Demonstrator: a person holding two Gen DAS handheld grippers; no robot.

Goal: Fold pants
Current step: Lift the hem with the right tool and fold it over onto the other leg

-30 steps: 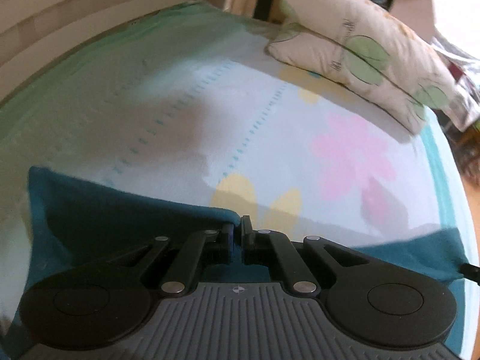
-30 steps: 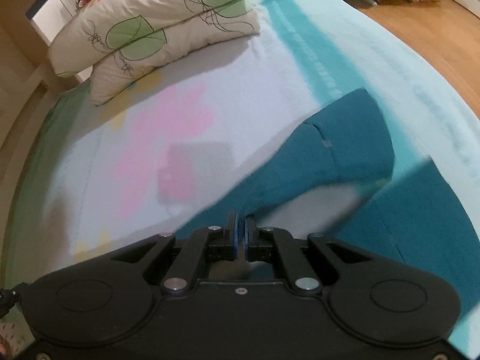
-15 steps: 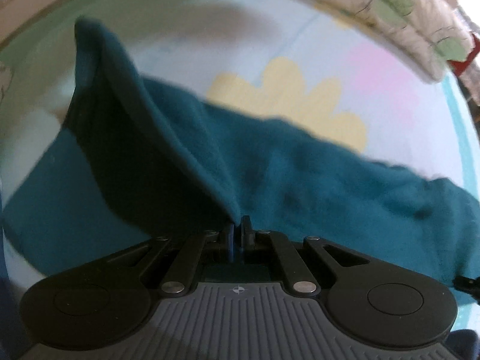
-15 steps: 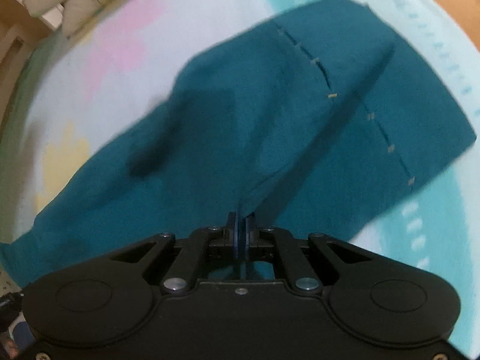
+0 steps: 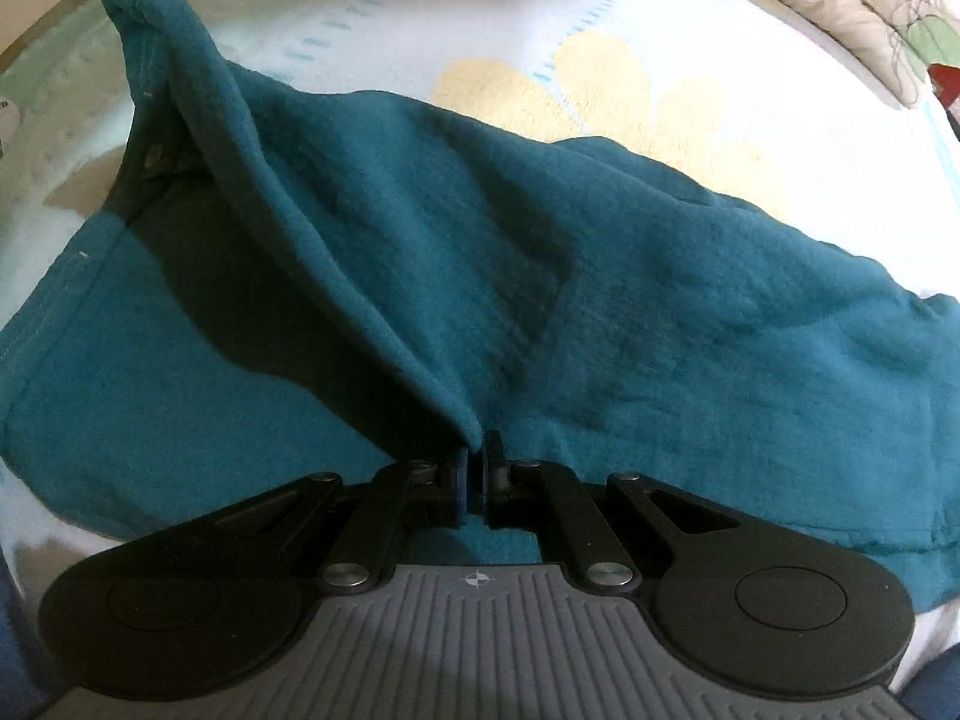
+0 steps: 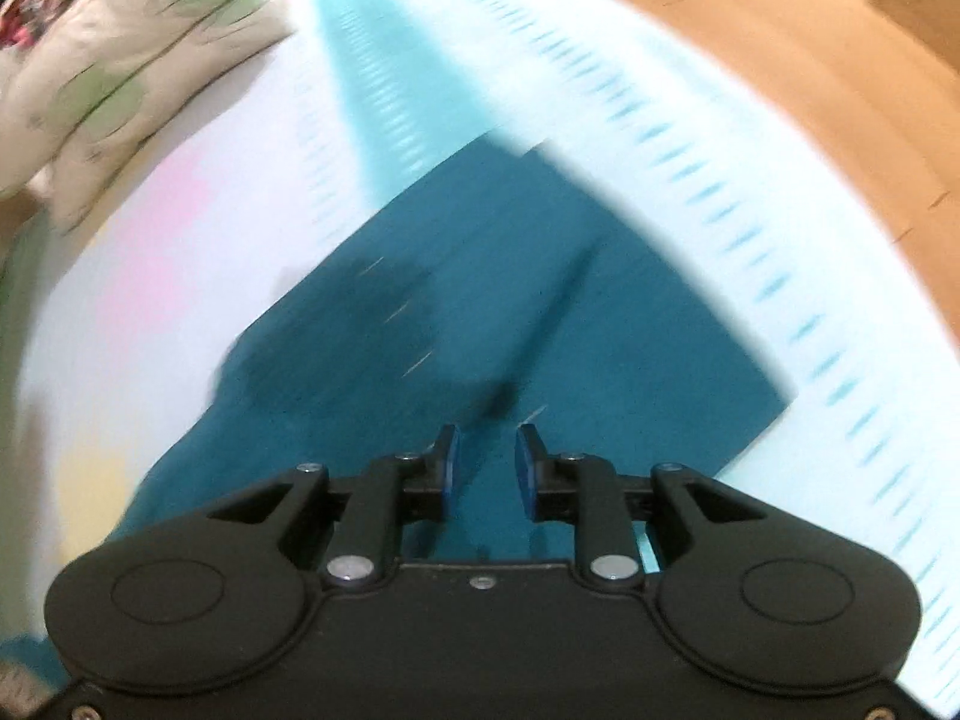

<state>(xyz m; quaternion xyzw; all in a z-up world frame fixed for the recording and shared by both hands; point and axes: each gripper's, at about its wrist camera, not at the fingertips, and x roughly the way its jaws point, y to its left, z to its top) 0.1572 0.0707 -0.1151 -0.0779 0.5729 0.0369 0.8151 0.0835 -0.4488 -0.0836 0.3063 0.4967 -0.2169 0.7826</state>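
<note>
The bed sheet (image 5: 630, 90), pale with printed flowers and a turquoise stripe, is your working surface, and the teal pants (image 5: 660, 312) lie spread across it, one layer already doubled over the other. Treat the pants as light, soft and limp: the cloth sags from any held point, creases readily and will not hold a shape unaided, though its slightly napped weave should not slip between pads. Take hold at a hem, seam or folded edge, where the layers are thickest, and grip both layers together. A patterned pillow (image 5: 852, 6) rests at the head of the bed, well apart from the cloth, and wooden floor (image 6: 780, 60) shows beyond the sheet's far side; neither obstructs the fold. Keep the garment clear of that bed edge. The left gripper (image 5: 478, 468) has its fingers pinched together on a raised ridge of the pants, which runs up from the jaws to a lifted corner at upper left. The right gripper (image 6: 485, 468) has just been opening; its blue pads (image 6: 449, 468) stand apart above the flat cloth with nothing between them.
</note>
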